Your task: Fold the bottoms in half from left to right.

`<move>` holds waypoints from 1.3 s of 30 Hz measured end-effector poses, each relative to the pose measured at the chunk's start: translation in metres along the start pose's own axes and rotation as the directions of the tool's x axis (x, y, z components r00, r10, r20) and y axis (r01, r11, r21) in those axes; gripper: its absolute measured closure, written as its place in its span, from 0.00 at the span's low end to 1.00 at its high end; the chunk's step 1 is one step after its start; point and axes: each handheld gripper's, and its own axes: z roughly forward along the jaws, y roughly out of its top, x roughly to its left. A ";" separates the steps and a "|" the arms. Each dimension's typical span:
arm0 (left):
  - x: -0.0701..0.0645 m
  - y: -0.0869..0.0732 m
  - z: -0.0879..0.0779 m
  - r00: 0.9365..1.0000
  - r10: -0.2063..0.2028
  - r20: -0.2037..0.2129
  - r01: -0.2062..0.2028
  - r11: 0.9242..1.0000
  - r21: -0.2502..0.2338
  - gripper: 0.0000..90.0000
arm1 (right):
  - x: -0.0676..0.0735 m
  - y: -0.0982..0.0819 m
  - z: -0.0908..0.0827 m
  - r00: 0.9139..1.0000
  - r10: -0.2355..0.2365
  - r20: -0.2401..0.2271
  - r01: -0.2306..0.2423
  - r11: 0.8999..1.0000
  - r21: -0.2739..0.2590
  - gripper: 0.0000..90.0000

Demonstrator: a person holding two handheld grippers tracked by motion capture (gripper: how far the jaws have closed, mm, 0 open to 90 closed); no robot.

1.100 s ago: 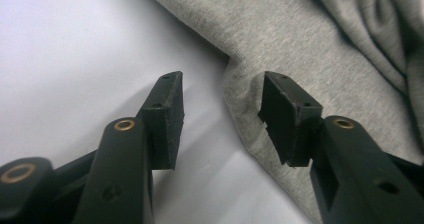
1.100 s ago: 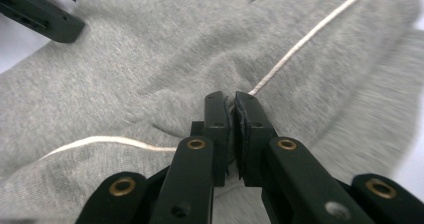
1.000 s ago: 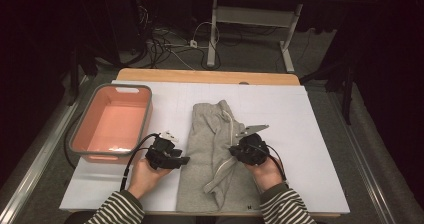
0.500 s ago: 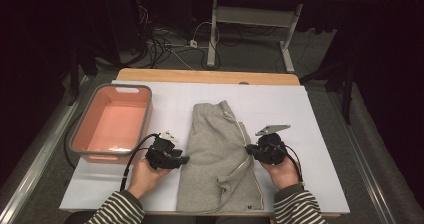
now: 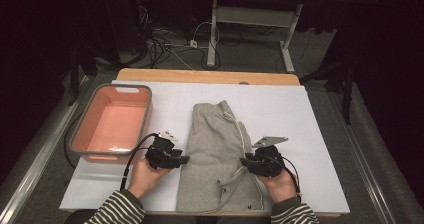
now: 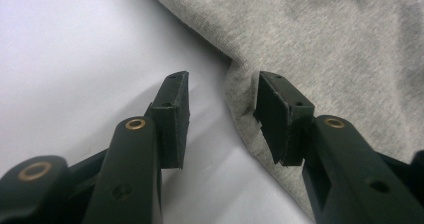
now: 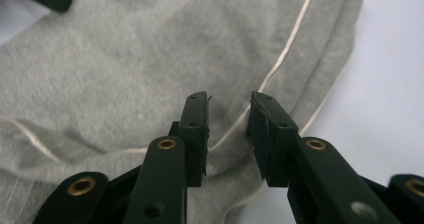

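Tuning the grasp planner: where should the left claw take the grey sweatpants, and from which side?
Grip the sweatpants at their left side edge, where the left claw already sits: open, the edge standing between its pads with a small raised fold against the right pad. Come in low from the bare white board on the left; the flat cloth offers little else to pinch, I'd judge.

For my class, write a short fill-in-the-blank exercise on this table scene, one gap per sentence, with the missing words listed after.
1. The grey garment lies flat on the ____ table.
2. The tub to the left of the garment is ____ inside.
3. A pale ____ runs along the garment near the right gripper.
4. The left gripper has its jaws ____ at the garment's edge.

Missing words: white; pink; stripe; open
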 end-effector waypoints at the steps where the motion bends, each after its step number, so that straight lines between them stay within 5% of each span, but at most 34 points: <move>1: 0.000 0.000 -0.001 1.000 -0.003 -0.003 0.003 1.000 0.004 0.61 | 0.002 -0.004 0.001 1.000 -0.004 -0.002 0.004 1.000 0.010 0.76; 9: 0.000 0.003 0.000 1.000 0.000 0.002 0.000 1.000 0.015 0.59 | -0.001 -0.019 0.001 0.999 0.037 -0.028 -0.036 0.999 0.035 0.76; 13: -0.002 0.004 0.002 1.000 0.009 0.015 -0.009 1.000 0.014 0.60 | 0.007 -0.018 0.002 0.999 0.001 -0.037 0.000 0.999 0.047 0.97; 18: -0.002 0.005 0.002 1.000 0.015 0.019 -0.016 1.000 0.018 0.60 | 0.006 -0.018 -0.002 1.000 -0.018 -0.024 0.019 0.999 0.050 1.00; 27: -0.001 0.006 0.004 1.000 0.009 0.028 -0.009 1.000 0.012 0.60 | -0.008 -0.026 -0.012 1.000 0.018 0.019 -0.019 0.999 0.044 1.00; 39: -0.002 0.007 0.004 0.999 0.015 0.028 -0.016 1.000 0.015 0.60 | 0.007 -0.027 -0.020 1.000 0.023 0.009 -0.023 1.000 -0.016 0.79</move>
